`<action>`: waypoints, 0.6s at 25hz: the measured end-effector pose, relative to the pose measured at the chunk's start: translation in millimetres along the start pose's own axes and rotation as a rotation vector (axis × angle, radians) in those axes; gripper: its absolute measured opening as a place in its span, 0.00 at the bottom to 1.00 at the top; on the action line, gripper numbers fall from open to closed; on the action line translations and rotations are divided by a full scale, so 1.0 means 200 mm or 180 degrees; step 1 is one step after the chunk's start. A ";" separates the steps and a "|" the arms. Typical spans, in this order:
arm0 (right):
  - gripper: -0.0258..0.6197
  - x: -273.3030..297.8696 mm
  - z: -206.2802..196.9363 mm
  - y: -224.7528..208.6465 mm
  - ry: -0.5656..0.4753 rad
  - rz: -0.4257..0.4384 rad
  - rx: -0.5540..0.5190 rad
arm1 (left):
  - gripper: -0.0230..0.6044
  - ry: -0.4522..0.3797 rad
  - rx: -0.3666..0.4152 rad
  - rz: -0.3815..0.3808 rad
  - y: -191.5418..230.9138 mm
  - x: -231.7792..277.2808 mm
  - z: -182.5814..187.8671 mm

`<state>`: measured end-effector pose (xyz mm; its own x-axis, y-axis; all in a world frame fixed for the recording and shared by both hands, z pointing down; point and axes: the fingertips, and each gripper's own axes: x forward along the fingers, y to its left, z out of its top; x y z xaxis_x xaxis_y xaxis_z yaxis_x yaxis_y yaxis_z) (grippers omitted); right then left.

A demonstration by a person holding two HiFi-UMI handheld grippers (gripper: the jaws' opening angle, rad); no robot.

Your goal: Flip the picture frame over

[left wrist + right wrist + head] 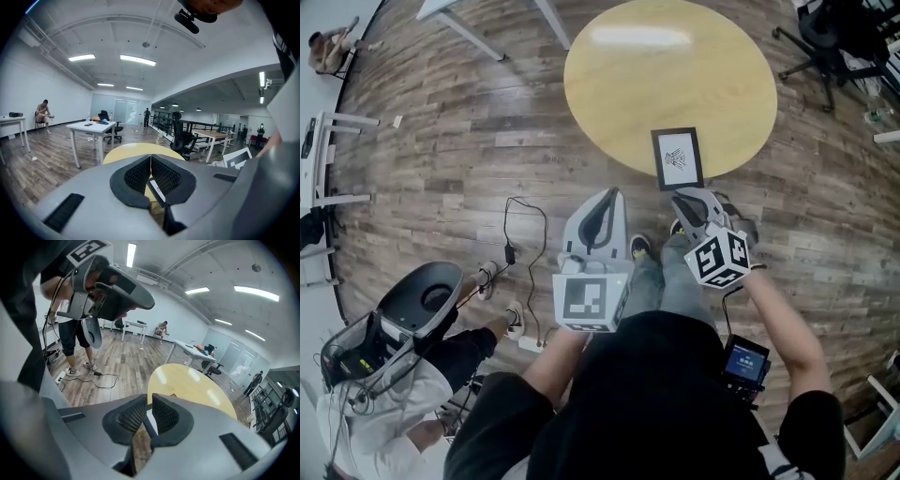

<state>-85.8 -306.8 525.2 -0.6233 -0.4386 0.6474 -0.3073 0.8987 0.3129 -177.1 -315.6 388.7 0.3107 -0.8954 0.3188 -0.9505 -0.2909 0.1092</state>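
Observation:
A black picture frame (676, 157) with a white mat and a small dark drawing lies face up near the near edge of the round yellow table (666, 66). My right gripper (683, 200) hovers just short of the frame's near edge, shut, with nothing in it. The left gripper (608, 195) is off the table to the frame's left, over the floor, also shut and empty. In the left gripper view the frame (157, 191) shows below the closed gripper (150, 158). In the right gripper view one dark edge of the frame (149, 423) shows behind the closed gripper (150, 400).
Wood floor surrounds the table. A second person (441, 375) stands at the lower left holding a grey device. A black cable and power strip (525, 281) lie on the floor to the left. An office chair (825, 42) stands at the upper right, and white desk legs (487, 28) at the top left.

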 end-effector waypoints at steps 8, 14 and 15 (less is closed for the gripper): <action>0.32 0.26 -0.27 0.11 0.0380 0.0061 -0.0359 | 0.07 0.0284 -0.0184 -0.0036 -0.01 0.17 -0.35; 0.36 0.42 -0.39 0.08 0.0727 -0.0320 -0.0946 | 0.07 0.0372 -0.0194 -0.0107 -0.07 0.22 -0.46; 0.38 0.45 -0.41 0.09 0.0808 -0.0377 -0.1087 | 0.07 0.0373 -0.0177 -0.0104 -0.07 0.22 -0.47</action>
<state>-87.4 -329.8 645.9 -0.3886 -0.5621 0.7301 -0.0842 0.8107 0.5793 -150.4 -319.3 490.0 0.3431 -0.8393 0.4218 -0.9391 -0.2973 0.1722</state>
